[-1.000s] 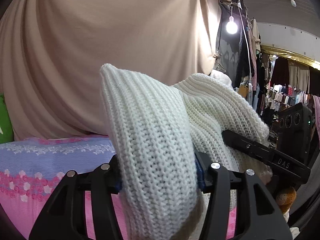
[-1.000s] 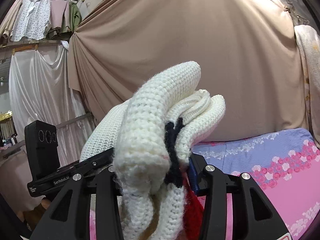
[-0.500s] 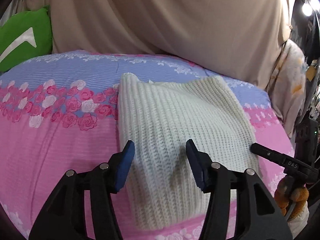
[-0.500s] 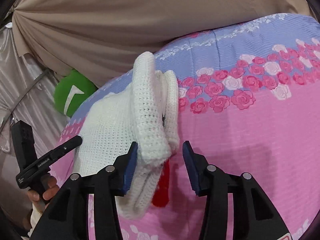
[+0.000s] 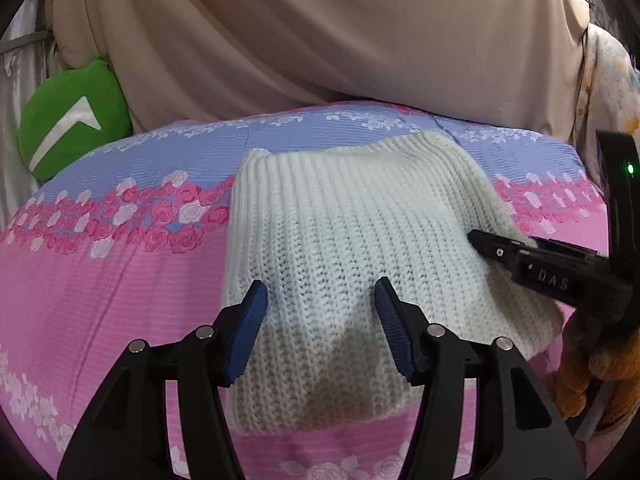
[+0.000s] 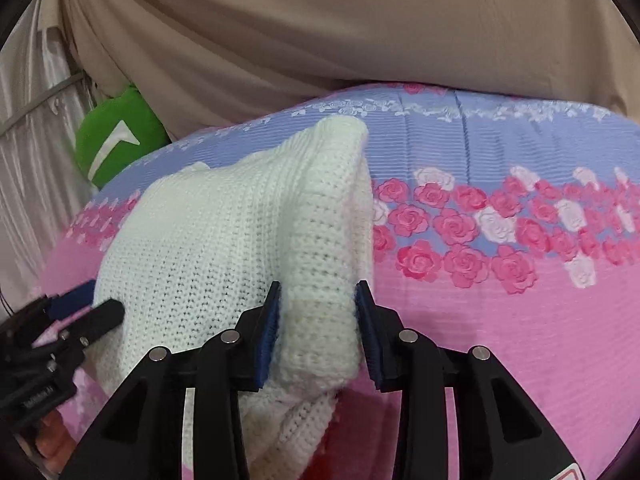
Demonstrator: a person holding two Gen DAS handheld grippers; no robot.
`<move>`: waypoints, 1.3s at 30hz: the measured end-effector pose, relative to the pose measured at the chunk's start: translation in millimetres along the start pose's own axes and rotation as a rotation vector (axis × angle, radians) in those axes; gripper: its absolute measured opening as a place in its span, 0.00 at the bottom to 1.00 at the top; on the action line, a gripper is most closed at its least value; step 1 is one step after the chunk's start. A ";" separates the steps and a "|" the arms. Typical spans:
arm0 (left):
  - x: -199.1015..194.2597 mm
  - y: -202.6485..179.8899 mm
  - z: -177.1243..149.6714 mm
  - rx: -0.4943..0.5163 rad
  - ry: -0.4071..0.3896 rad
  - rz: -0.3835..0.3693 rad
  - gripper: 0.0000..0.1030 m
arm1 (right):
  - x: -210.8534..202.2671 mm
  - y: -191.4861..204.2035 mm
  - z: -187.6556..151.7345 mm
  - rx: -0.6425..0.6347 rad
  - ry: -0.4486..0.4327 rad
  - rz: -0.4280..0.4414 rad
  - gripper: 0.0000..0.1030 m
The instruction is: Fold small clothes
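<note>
A big tan curtain [image 5: 320,32] hangs at the back. In front of it is a bed [image 5: 100,280] with a pink and blue sheet that has roses on it. A white knit sweater [image 5: 352,232] lies folded in the middle of the bed, on the pink part, with its far edge on the blue part. A green pillow [image 5: 76,120] with a white mark sits at the far left, against the curtain.

The left gripper [image 5: 318,332] is over the near edge of the sweater. Its two blue pads are wide apart and hold nothing. The knit shows in the gap between them.

The right gripper [image 6: 318,332] is at the right side of the sweater. A thick rolled edge of the sweater sits between its blue pads, and both pads touch the knit. The gap is about half open. I cannot tell if it is squeezing or just letting the knit rest there. A bit of red shows under the sweater near this gripper.
</note>
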State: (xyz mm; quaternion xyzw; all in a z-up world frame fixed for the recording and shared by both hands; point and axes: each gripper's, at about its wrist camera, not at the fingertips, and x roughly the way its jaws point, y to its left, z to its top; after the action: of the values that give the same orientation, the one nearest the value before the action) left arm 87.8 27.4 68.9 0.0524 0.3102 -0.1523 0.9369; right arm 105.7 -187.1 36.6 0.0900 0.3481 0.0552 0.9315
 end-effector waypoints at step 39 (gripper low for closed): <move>-42.8 -33.9 -67.0 -0.075 -0.022 0.248 0.91 | -107.6 48.8 -122.9 -0.027 -0.152 -0.294 0.83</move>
State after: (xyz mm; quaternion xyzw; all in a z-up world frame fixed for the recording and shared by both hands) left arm 6.6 19.0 40.6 0.0534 0.2967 -0.0243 0.9532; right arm -58.0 -141.4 24.2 0.0293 0.2850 -0.0840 0.9544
